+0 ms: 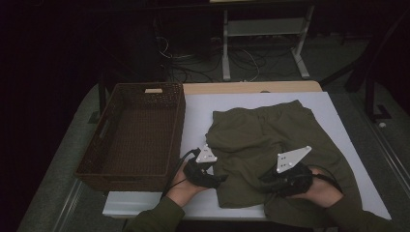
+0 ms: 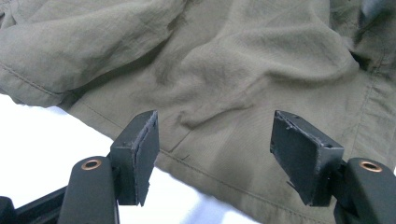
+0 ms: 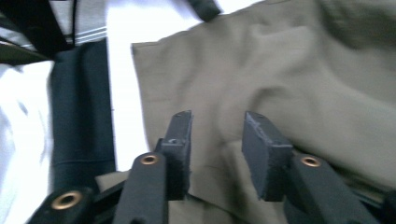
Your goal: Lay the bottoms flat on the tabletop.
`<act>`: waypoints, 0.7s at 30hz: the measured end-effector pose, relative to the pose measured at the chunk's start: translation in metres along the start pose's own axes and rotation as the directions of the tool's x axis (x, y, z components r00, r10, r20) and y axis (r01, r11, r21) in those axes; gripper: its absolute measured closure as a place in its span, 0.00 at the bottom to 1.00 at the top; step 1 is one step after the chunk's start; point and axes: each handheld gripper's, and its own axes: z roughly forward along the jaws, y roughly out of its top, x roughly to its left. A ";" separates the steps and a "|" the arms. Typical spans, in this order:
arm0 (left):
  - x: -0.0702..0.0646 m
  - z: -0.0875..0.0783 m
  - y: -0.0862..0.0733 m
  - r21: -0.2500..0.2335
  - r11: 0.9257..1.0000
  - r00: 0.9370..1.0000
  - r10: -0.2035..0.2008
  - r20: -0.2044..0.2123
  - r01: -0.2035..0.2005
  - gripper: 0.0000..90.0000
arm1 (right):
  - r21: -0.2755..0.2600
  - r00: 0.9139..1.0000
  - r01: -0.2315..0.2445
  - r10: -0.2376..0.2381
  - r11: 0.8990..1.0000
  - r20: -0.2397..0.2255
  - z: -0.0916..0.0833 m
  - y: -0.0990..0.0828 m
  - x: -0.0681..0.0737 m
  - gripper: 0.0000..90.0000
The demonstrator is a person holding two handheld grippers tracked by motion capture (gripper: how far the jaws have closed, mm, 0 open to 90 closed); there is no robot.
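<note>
Jaws of left gripper (image 2: 215,158) apart over hem of olive shorts (image 2: 243,74); jaws of right gripper (image 3: 215,154) parted, nothing clamped, cloth beneath. Shorts spread on white table (image 1: 193,116), centre-right. Brown wicker basket (image 1: 111,169) at left.

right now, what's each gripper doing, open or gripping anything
Left gripper: open, jaws wide apart over the hem of the olive shorts, nothing pinched.
Right gripper: open, a gap between the jaws above the shorts, nothing held.
</note>
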 end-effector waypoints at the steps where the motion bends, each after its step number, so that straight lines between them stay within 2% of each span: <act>1: 0.000 0.000 0.000 0.001 1.000 1.000 0.000 0.000 0.000 0.36 | 0.002 1.000 0.008 -0.008 1.000 -0.005 0.003 0.000 0.003 0.63; 5: 0.001 0.000 0.000 0.001 1.000 1.000 -0.004 0.000 0.004 0.36 | 0.059 0.999 0.044 -0.042 0.997 -0.021 0.020 -0.003 0.017 0.58; 10: 0.000 0.001 0.000 0.003 1.000 1.000 0.001 0.000 -0.001 0.36 | 0.125 0.996 0.083 -0.080 0.989 -0.029 0.035 -0.007 0.023 0.53; 14: 0.000 0.001 0.000 0.001 1.000 1.000 -0.001 0.001 0.001 0.36 | 0.145 0.994 0.109 -0.112 0.983 0.009 0.036 -0.009 0.023 0.67; 16: 0.001 0.002 0.000 -0.002 1.000 1.000 -0.003 -0.001 0.003 0.36 | 0.150 0.991 0.124 -0.130 0.981 0.030 0.035 -0.008 0.023 0.84; 18: 0.001 0.002 0.001 -0.006 1.000 1.000 -0.002 -0.004 0.002 0.36 | 0.148 0.991 0.127 -0.133 0.981 0.029 0.035 -0.007 0.022 0.95; 21: 0.002 0.001 0.003 -0.015 1.000 1.000 -0.001 -0.011 0.001 0.35 | 0.136 0.991 0.125 -0.130 0.983 0.024 0.039 -0.002 0.023 0.97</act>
